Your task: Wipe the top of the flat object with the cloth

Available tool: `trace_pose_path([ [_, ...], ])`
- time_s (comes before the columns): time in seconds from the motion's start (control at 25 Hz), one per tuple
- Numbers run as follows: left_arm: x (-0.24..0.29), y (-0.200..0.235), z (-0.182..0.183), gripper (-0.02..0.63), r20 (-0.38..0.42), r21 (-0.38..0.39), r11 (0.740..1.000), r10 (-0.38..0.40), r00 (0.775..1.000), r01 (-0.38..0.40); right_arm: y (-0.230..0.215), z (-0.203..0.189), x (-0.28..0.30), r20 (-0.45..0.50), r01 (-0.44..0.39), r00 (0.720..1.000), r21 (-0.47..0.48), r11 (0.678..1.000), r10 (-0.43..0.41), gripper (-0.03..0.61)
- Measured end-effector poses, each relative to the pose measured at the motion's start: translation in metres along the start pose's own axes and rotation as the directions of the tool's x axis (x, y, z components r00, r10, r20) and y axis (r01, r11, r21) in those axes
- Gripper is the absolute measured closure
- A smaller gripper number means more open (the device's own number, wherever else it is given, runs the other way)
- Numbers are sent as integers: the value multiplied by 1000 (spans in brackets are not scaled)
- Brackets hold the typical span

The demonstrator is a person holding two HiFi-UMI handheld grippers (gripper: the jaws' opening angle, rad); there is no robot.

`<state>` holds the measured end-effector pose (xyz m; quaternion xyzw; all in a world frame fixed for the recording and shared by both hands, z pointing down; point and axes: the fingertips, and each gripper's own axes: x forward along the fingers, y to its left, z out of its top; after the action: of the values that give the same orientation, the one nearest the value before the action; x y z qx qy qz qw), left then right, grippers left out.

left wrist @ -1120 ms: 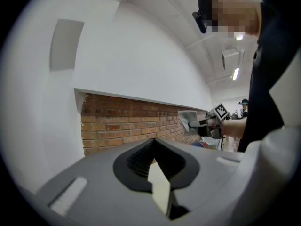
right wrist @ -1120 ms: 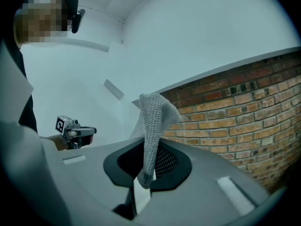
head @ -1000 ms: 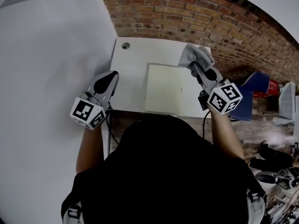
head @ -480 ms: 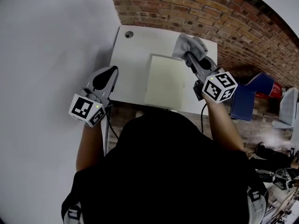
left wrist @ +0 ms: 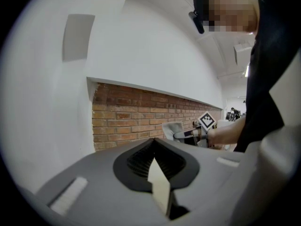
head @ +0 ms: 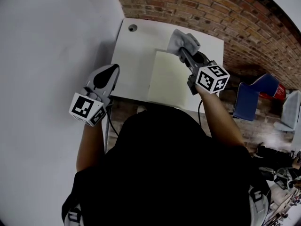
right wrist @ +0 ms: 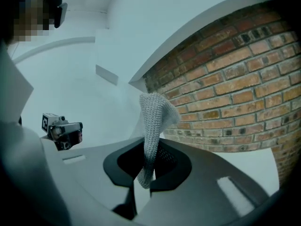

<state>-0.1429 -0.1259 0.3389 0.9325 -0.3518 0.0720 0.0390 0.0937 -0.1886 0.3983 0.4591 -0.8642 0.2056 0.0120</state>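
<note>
Right gripper clamps the grey cloth, jaws pinched on its lower end, the rest standing up out of them; the cloth sits over the far edge of the pale board, contact unclear; the board lies flat on the white table by the brick wall; left gripper hangs off the table's left side, jaws together, nothing between them.

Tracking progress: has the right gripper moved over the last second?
Yes: the right gripper, holding the cloth, moved left, over the pale panel's far right corner.
</note>
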Motion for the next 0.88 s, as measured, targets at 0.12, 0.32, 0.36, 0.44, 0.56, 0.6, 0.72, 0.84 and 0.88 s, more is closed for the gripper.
trace_pose_path([
  [0.12, 1, 6, -2, 612, -18, -2, 1000, 8, 1000, -8, -5, -17, 15, -35, -3, 999, 27, 1000, 4, 568],
  [0.32, -1, 20, -12, 612, -29, -17, 1000, 16, 999, -16, -7, -56, 46, -115, -19, 993, 49, 999, 25, 568],
  [0.36, 0, 21, -13, 612, -34, -19, 1000, 15, 999, -16, -7, -63, 51, -131, -21, 991, 53, 998, 28, 568],
  [0.44, 0, 26, -17, 612, -39, -20, 1000, 9, 999, -10, -10, -78, 61, -164, -19, 986, 65, 998, 30, 568],
  [0.56, 0, 35, -22, 612, -50, -25, 1000, 11, 999, -12, -17, -97, 75, -201, -6, 979, 94, 996, 25, 568],
  [0.6, 0, 38, -23, 612, -52, -28, 1000, 13, 999, -14, -20, -103, 79, -210, -2, 977, 102, 995, 24, 568],
  [0.72, -1, 44, -24, 612, -53, -39, 999, 16, 998, -19, -25, -116, 87, -237, 10, 971, 125, 992, 20, 568],
  [0.84, 0, 47, -28, 612, -56, -47, 999, 15, 998, -17, -28, -129, 95, -265, 17, 964, 138, 990, 20, 568],
  [0.88, 1, 48, -30, 612, -59, -52, 999, 14, 998, -17, -30, -134, 99, -275, 20, 961, 140, 990, 20, 568],
])
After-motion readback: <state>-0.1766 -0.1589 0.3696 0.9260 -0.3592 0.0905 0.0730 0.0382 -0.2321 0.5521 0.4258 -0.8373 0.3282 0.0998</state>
